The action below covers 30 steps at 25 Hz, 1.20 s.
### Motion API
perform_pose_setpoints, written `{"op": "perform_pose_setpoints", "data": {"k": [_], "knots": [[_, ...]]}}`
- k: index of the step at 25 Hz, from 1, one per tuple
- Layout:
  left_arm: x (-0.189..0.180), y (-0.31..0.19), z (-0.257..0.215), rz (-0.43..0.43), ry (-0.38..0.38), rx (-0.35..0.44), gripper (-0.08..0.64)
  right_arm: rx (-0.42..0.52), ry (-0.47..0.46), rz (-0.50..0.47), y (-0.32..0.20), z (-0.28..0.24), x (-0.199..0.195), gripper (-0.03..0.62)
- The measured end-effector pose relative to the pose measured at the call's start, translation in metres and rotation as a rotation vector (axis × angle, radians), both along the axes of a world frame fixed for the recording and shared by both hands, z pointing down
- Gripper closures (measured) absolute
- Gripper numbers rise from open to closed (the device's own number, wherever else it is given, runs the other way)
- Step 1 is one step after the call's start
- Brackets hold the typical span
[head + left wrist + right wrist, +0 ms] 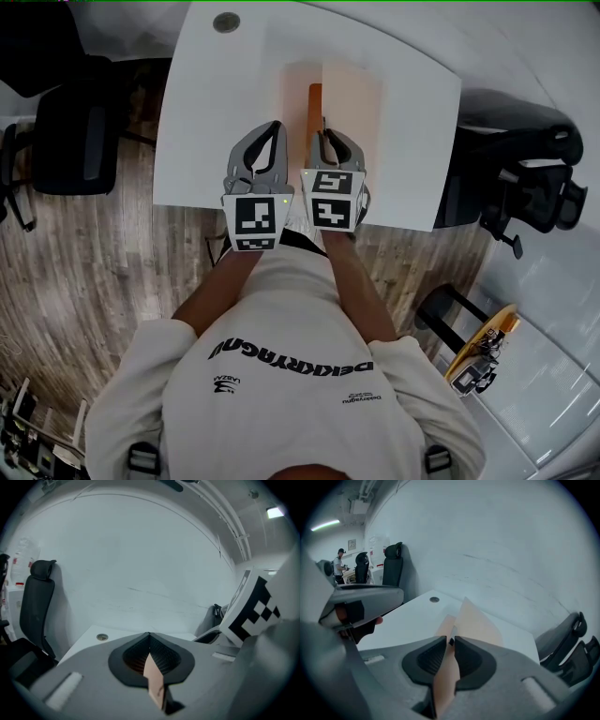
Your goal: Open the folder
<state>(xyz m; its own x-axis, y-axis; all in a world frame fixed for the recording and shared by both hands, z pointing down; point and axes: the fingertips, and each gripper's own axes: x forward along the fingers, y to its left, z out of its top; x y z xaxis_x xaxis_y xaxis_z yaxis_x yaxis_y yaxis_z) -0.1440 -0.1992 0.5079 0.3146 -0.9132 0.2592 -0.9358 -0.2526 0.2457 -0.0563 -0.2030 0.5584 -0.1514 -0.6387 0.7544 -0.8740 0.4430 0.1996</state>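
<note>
Looking down at 1 white table (206, 141) with 1 round cable hole (226, 22) near its far corner. Black office chairs sit around it: 1 on the left (70, 122) and at least 2 on the right (530, 164). The right gripper view also catches 1 person (338, 564) way off in the back.

1 peach folder (352, 103) lies in the middle of the table, with one leaf lifted up on edge. The 2 claws are side by side at its near edge. The left gripper (150, 637) is clenched tight on a peach strip of it. The right gripper (452, 641) is nearly closed, pinching the raised leaf between its pads.
</note>
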Motion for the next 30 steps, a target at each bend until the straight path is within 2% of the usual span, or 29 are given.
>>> {"op": "perform_pose_setpoints", "data": {"k": [10, 16, 30], "knots": [[0.027, 0.008, 0.008, 0.033, -0.023, -0.024, 0.566, 0.026, -0.107, 0.034, 0.005, -0.024, 0.021, 0.554], [0.039, 0.018, 0.02, 0.055, -0.023, -0.04, 0.566, 0.025, -0.18, 0.088, 0.009, -0.034, 0.04, 0.561], [0.077, 0.037, 0.061, 0.106, -0.069, -0.127, 0.566, 0.081, -0.172, 0.1, 0.016, -0.064, 0.085, 0.576]]}}
